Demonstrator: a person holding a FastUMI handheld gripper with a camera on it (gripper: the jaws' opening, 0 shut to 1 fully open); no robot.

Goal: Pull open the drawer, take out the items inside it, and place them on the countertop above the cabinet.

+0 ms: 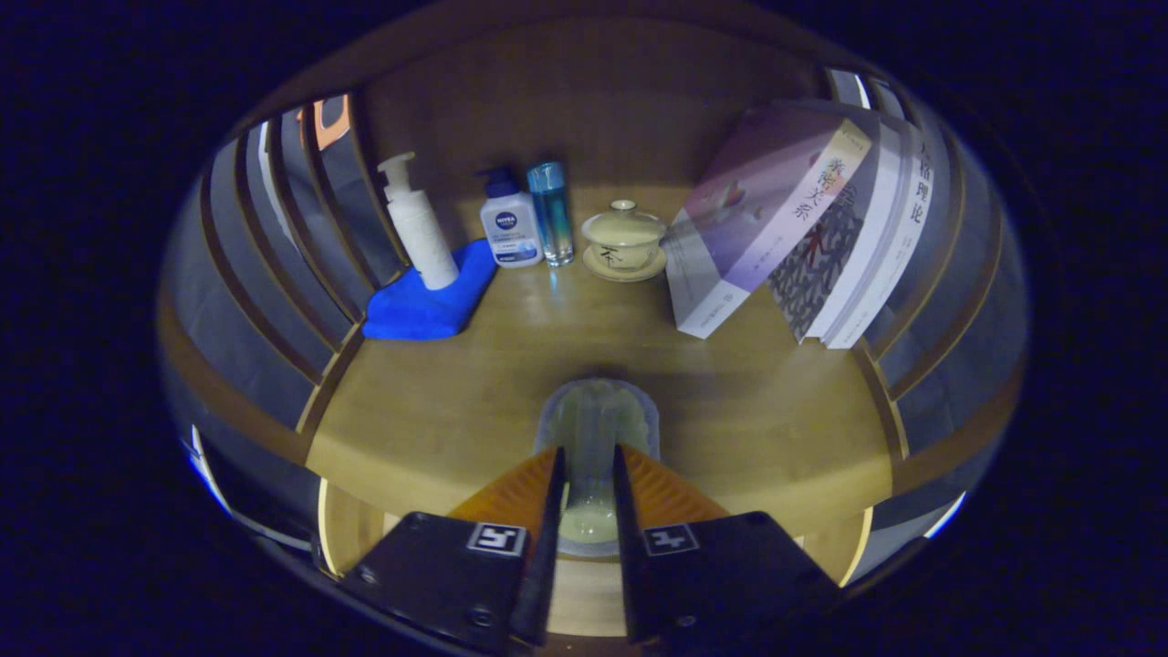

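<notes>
A clear, pale greenish glass (598,415) sits between my two orange fingers (525,493), which press on it from both sides. My gripper (589,452) is shut on the glass and holds it over the front part of the wooden countertop (438,411). The lower half of the glass is hidden by the fingers. I cannot tell whether its base touches the wood.
At the back stand a white pump bottle (418,224) on a blue cloth (429,301), a blue-and-white pump bottle (509,224), a tall blue bottle (551,212) and a lidded tea bowl (625,239). Leaning books (794,219) fill the right. Slatted walls (274,265) close both sides.
</notes>
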